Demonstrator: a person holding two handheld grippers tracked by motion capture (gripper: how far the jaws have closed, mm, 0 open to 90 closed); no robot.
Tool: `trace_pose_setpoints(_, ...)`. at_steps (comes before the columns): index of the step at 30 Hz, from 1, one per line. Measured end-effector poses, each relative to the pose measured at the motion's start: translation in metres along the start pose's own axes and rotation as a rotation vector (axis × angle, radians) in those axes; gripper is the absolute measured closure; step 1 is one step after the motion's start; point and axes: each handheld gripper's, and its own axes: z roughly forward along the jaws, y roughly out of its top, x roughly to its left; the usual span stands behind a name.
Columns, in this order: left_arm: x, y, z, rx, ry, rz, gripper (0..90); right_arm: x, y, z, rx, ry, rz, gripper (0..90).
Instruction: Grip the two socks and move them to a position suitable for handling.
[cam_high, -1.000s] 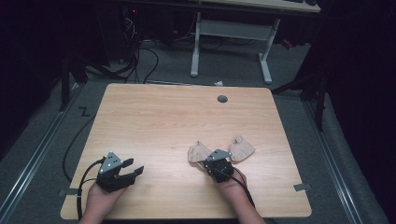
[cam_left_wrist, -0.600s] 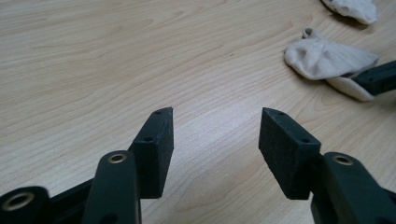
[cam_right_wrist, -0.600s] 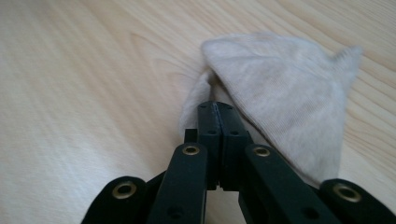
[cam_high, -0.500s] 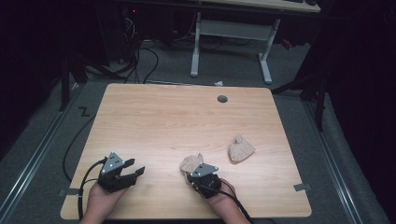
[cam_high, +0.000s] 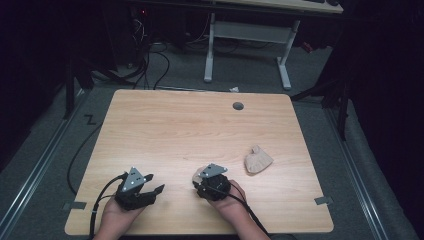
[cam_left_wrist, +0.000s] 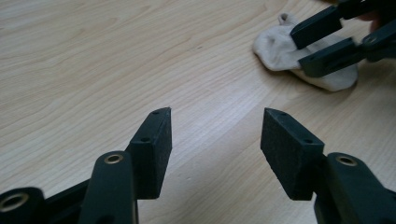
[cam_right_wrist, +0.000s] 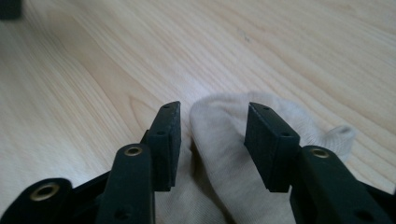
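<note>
Socks are the things handled on the light wooden table (cam_high: 165, 130). One crumpled beige sock (cam_high: 258, 160) lies right of the right gripper (cam_high: 202, 176), apart from it. A second cream sock (cam_right_wrist: 233, 154) sits between that gripper's half-open jaws, bunched there. Left of it, the left gripper (cam_high: 154, 183) holds nothing, jaws wide.
</note>
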Motion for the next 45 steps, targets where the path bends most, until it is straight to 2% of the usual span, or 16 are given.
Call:
trace_pose_setpoints(2,-0.004,0.002,0.002,0.002,-0.011,-0.004,43.7,0.0,-0.001,0.001,0.008,-0.008,-0.018,81.9)
trace_pose_setpoints(3,-0.005,0.002,0.003,0.003,-0.016,-0.004,43.6,0.0,-0.001,-0.001,-0.009,-0.011,-0.02,85.6)
trace_pose_setpoints(5,-0.009,0.004,0.005,0.006,-0.023,-0.002,43.1,0.0,-0.001,-0.006,-0.031,-0.001,-0.009,86.2)
trace_pose_setpoints(8,-0.028,0.01,0.015,0.02,-0.044,0.036,42.5,0.001,0.0,-0.01,-0.057,0.006,0.009,85.7)
trace_pose_setpoints(10,-0.031,0.011,0.017,0.024,-0.048,0.048,42.3,0.001,0.0,-0.011,-0.069,0.008,0.013,85.7)
trace_pose_setpoints(11,-0.039,0.013,0.021,0.027,-0.054,0.07,42.2,0.002,0.001,-0.012,-0.086,0.007,0.016,85.7)
trace_pose_setpoints(14,-0.043,0.014,0.024,0.032,-0.066,0.076,42.0,0.003,0.001,-0.014,-0.096,0.017,0.024,85.0)
trace_pose_setpoints(25,-0.036,0.012,0.021,0.03,-0.047,0.055,42.3,0.004,-0.001,-0.012,-0.091,0.048,0.04,85.1)
trace_pose_setpoints(28,-0.034,0.011,0.02,0.032,-0.038,0.051,42.3,0.005,-0.001,-0.01,-0.076,0.053,0.035,81.8)
trace_pose_setpoints(32,-0.03,0.011,0.018,0.025,-0.029,0.039,42.3,0.007,-0.002,-0.004,-0.058,0.047,0.025,77.5)
trace_pose_setpoints(38,-0.028,0.01,0.018,0.028,-0.029,0.024,42.3,0.006,0.002,0.0,-0.059,0.043,0.022,76.8)
trace_pose_setpoints(40,-0.03,0.008,0.017,0.037,-0.037,0.02,42.5,0.005,0.003,0.005,-0.041,0.035,0.015,83.8)
trace_pose_setpoints(41,-0.03,0.008,0.017,0.037,-0.037,0.02,42.8,0.005,0.003,0.005,-0.041,0.035,0.015,83.8)
trace_pose_setpoints(42,-0.031,0.007,0.017,0.041,-0.039,0.02,42.8,0.004,0.003,0.006,-0.029,0.023,0.013,90.0)
trace_pose_setpoints(45,-0.034,0.007,0.018,0.043,-0.052,0.012,43.2,0.002,0.004,-0.001,-0.055,0.016,0.036,90.0)
